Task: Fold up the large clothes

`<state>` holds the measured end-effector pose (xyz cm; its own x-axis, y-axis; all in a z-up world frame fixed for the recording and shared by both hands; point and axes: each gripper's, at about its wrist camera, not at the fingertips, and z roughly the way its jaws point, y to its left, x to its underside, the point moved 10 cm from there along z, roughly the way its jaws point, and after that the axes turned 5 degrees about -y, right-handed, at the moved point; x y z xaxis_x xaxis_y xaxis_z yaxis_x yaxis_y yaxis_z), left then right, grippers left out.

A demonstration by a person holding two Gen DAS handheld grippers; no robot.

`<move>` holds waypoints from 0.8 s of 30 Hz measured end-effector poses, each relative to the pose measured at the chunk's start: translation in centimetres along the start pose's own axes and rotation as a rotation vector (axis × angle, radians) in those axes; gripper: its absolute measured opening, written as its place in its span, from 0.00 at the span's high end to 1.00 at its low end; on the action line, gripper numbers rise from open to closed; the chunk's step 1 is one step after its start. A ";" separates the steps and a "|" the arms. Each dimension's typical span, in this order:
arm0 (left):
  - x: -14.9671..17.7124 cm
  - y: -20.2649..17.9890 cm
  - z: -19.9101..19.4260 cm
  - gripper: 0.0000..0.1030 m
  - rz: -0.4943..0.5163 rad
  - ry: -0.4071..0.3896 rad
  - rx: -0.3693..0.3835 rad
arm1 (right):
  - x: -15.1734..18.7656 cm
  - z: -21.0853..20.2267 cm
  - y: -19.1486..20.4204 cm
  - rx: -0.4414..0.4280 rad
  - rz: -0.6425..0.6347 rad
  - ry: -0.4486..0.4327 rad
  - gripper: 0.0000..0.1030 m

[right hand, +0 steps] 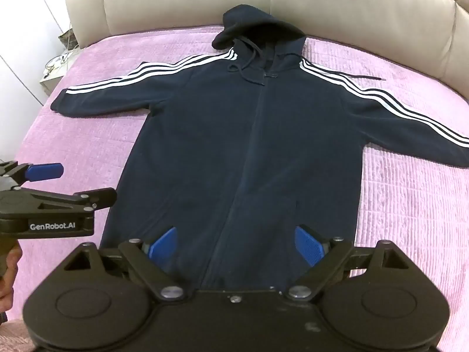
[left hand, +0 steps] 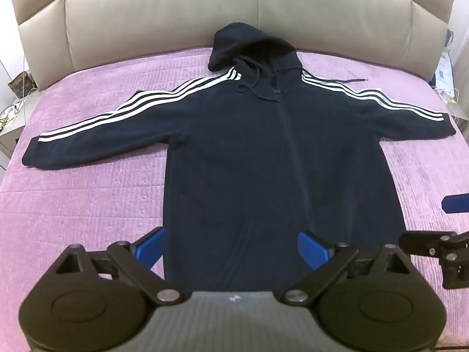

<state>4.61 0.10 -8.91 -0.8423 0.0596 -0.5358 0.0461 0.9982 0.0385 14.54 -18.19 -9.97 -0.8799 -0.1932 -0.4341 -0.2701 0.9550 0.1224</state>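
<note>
A dark navy hoodie [left hand: 263, 146] lies flat on the bed, front side up, on a pink quilted bedspread [left hand: 88, 190]. Both sleeves are spread out to the sides, and each one has three white stripes [left hand: 123, 108] running from the shoulder to the cuff. The hood [left hand: 252, 47] points toward the beige padded headboard [left hand: 176, 8] and its top seems to touch the base of it. One drawstring [left hand: 249, 88] curls on the chest, the other lies across the stripes of the sleeve on the right side of the picture and ends on the bedspread.

The left claw [left hand: 231, 250] is at the bottom hem of the hoodie, near its left corner. Its two blue fingers [left hand: 312, 249] stand wide apart: one is over the dark cloth, the other is just outside the side edge, over the pink bedspread. It holds nothing.

The right claw [right hand: 236, 246] is also at the hem, over the middle of the body where the zipper line [right hand: 243, 176] runs down. Its blue fingers [right hand: 309, 246] are spread wide too, both over the dark cloth, one on each side of the zipper, and nothing is between them. I cannot tell if the tips touch the cloth.

In the right wrist view the left claw shows from the side at the left edge, with the words "GenRobot.AI" on its black body, and a bit of the person's hand [right hand: 8, 275] under it. A bedside cabinet [left hand: 11, 117] with cables stands to the left of the bed.
</note>
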 end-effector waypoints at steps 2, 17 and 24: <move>0.0 -0.1 0.1 0.06 -0.006 0.002 0.006 | -0.1 0.0 -0.1 0.010 -0.002 -0.006 0.00; -2.8 0.2 -2.8 0.07 -0.123 -0.049 0.094 | 0.1 -1.9 -0.6 -0.020 0.059 -0.044 0.00; -2.2 0.3 -2.1 0.07 -0.123 -0.044 0.085 | 0.1 -1.5 -0.8 -0.040 0.071 -0.037 0.00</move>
<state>5.31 0.20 -5.92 -0.8200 -0.0648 -0.5687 -0.0090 0.9949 -0.1004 14.04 -19.27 -8.76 -0.8827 -0.1159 -0.4553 -0.2233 0.9562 0.1895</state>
